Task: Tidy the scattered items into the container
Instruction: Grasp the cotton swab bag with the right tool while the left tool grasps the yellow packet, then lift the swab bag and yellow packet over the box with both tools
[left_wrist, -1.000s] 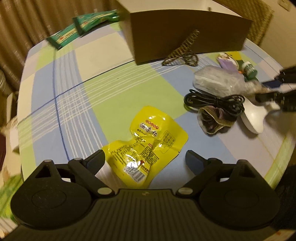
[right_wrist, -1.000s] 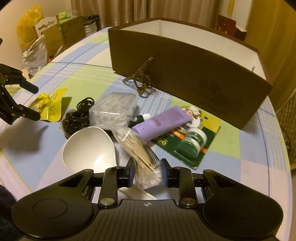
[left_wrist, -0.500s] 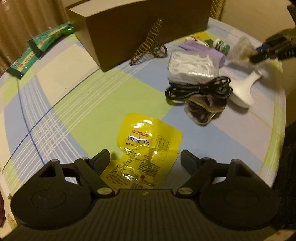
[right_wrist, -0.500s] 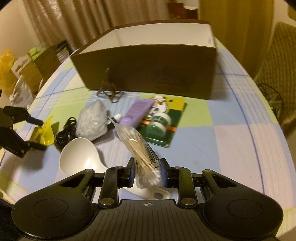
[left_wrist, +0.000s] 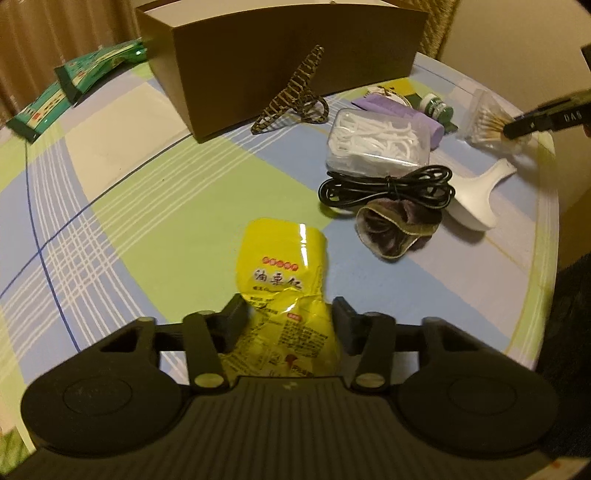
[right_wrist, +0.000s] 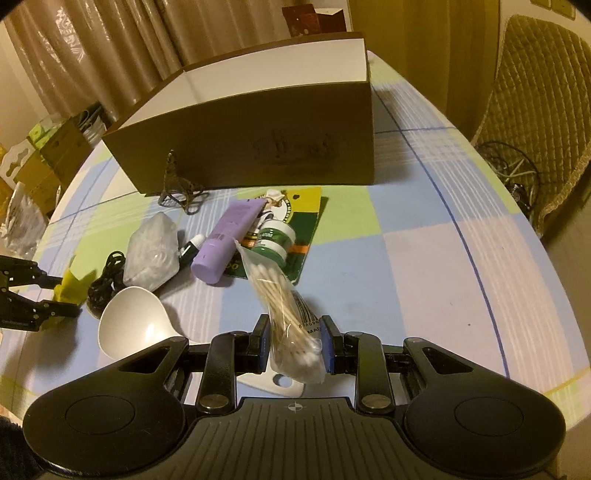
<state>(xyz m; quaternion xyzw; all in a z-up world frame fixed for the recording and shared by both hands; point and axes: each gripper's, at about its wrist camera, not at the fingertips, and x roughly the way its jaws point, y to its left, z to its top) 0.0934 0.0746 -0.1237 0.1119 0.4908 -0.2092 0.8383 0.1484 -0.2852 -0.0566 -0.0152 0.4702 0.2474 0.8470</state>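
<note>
While closing jaws crumple it, yellow packet (lower end hidden).

I'm looking into a lived-in home room – a round table under a checked pastel cloth, pleated curtains closing off the back, a quilted chair at the right. Cardboard boxes and bags pile up by the wall, and the table holds household bits – a purple tube, a white scoop.
</note>
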